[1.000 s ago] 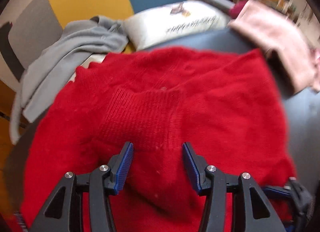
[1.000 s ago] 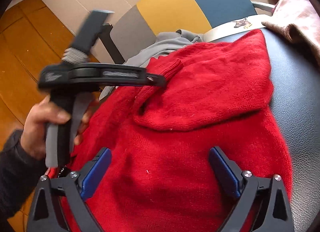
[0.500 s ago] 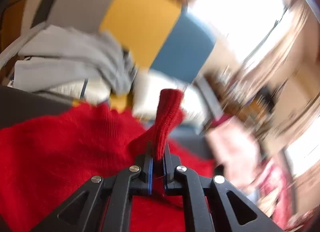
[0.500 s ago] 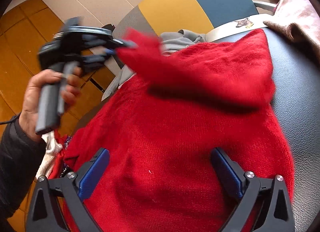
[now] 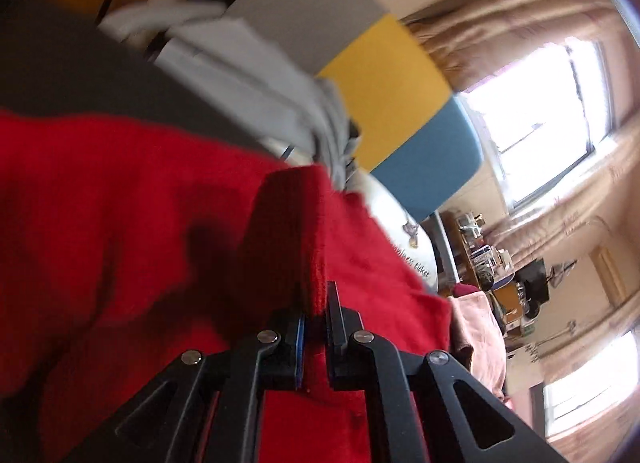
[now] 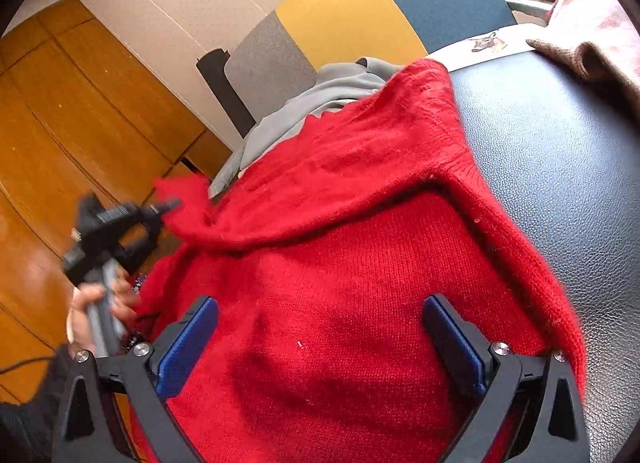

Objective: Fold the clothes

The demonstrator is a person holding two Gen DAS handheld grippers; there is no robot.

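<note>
Presently the left tongs (image 5: 314,327) are clamped on the ribbed cuff (image 5: 288,223) of the red sweater (image 6: 360,263), which lies across a dark leather seat (image 6: 560,143). Right tongs (image 6: 320,347) stand wide above the sweater's near part, holding nothing.

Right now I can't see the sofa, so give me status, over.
Left claw shut on red sweater cuff. Right claw open above it. Grey garment beside.

Bright windows (image 5: 536,119), beige curtains (image 5: 500,35), wooden floor (image 6: 80,111)
</note>
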